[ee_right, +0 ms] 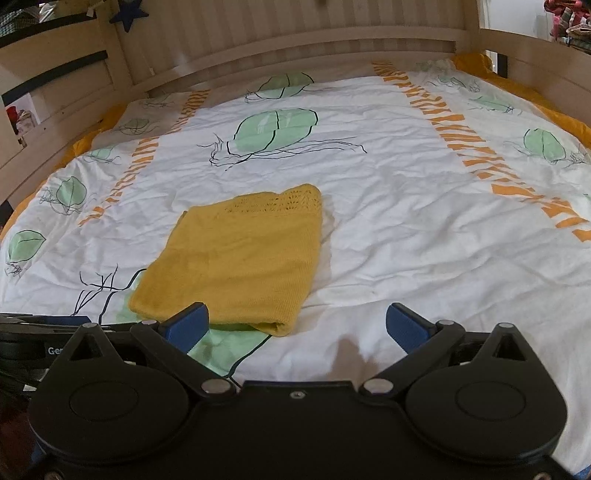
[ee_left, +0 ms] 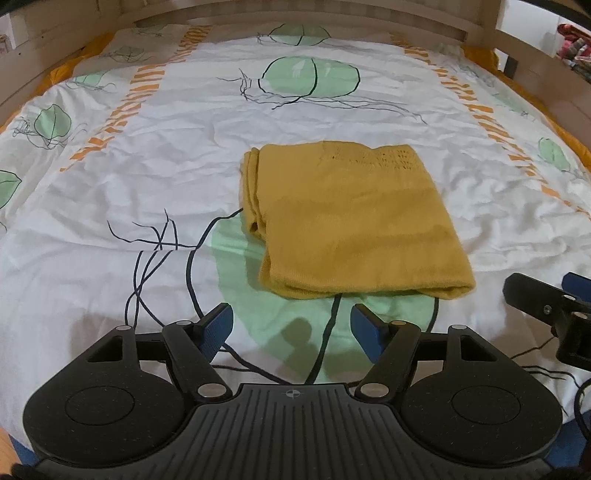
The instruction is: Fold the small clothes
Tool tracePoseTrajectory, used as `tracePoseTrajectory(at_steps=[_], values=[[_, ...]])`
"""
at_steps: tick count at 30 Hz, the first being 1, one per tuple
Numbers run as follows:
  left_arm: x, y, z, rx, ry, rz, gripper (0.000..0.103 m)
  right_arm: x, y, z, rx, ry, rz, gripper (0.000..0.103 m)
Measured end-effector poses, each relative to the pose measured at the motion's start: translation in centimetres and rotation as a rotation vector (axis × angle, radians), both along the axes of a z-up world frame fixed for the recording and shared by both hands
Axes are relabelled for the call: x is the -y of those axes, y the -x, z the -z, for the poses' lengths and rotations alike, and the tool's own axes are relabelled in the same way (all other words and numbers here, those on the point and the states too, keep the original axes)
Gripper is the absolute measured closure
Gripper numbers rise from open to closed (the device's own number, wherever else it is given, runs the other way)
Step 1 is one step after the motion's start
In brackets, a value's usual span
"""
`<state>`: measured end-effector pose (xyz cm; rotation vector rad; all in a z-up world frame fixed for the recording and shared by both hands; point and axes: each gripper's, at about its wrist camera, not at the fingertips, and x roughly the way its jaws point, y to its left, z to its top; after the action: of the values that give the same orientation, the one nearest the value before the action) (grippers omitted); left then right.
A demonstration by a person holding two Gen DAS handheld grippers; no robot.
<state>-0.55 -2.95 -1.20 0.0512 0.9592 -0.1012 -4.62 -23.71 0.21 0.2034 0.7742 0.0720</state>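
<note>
both tongs (ee_left: 291, 328) (ee_right: 297, 326) gape; only right view shows star (ee_right: 129, 14).

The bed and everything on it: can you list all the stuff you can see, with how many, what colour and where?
folded mustard-yellow knitted garment: one, yellow, lying flat in the middle of the bed cover, held by nothing
white bed cover printed with green leaves and orange stripes: one, spread over the whole bed
pale wooden bed frame: one, light wood, around the far end and sides
dark blue star-shaped ornament: one, top left of the right wrist view
left hand-held gripper: one, black with blue pads, open, empty, near the garment's near edge
right hand-held gripper: one, black with blue pads, open, empty
</note>
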Motion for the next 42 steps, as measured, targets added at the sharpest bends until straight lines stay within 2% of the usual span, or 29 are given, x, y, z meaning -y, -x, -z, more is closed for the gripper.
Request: tracePoseTrajectory(at_steps=[42], values=[[-0.3,-1.1,0.2,-0.024,0.016,-0.006,0.034,-0.8,-1.3,0.1,-0.037,-0.030,-0.029,0.001]])
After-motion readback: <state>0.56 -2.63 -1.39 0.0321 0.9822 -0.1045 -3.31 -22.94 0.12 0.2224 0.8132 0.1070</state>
